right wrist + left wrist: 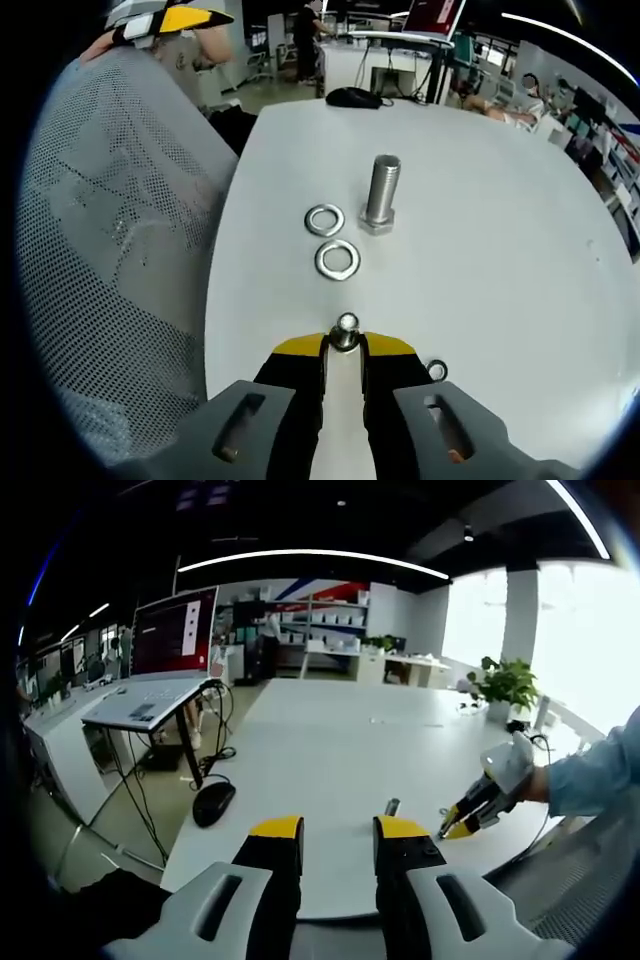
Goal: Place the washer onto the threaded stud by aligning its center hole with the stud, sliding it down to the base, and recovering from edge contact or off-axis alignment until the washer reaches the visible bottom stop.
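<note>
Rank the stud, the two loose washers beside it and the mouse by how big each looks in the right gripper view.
1. Stud, standing upright, largest.
2. Mouse, though it lies far back on the table, so its small look is unsure.
3. Near washer and far washer: alike; the near one's slight edge may be mere closeness.

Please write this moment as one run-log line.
right gripper: shut on washer | stud: bare | two washers beside | left gripper: open
</note>
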`<state>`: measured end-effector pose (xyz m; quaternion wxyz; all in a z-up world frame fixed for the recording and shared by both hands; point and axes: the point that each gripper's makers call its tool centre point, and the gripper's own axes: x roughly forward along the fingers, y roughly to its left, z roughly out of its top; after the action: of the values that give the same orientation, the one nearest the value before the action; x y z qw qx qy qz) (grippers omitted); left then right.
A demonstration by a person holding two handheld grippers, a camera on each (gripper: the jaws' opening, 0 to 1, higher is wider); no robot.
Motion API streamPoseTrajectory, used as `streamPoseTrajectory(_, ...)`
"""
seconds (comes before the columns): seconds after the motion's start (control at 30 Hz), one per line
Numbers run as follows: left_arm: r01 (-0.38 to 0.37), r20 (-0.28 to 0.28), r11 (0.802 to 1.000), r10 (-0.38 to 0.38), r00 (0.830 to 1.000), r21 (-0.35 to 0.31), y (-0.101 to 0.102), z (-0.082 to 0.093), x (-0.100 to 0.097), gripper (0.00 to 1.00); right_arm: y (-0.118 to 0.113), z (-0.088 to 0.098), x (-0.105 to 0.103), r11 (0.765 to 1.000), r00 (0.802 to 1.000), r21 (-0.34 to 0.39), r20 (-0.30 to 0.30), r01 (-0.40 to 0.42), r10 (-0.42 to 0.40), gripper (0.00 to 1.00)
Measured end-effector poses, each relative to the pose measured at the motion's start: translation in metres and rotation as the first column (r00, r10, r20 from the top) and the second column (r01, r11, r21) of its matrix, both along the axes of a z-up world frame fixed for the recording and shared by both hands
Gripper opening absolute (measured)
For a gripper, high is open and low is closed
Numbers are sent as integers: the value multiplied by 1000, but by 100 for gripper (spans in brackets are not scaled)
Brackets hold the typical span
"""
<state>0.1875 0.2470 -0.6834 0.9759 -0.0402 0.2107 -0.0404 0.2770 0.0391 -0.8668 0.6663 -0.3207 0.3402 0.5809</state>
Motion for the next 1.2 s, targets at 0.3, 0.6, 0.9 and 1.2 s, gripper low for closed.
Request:
streamPoseTrajectory(0.3, -1, 2, 1000, 1, 1000, -3, 0, 0, 1, 25, 1, 1, -1, 1000, 1000, 11, -27, -1, 1, 15)
streamPoseTrajectory(0.6, -2, -1, 1000, 2, 1000, -6, 1, 0, 1, 25, -18, -1, 5, 999, 999, -8, -10, 42, -42, 21)
streamPoseTrajectory(0.9, -1, 0, 1000, 1, 1000, -9, 1, 0, 1, 25, -41, 11, 17, 992, 992, 38, -5, 124, -123, 21)
streamPoseTrajectory(1.2, -2, 5, 1000, 2, 1000, -15, 0, 1, 0, 25, -56, 24, 31, 971, 976, 108, 20, 213, -216, 20)
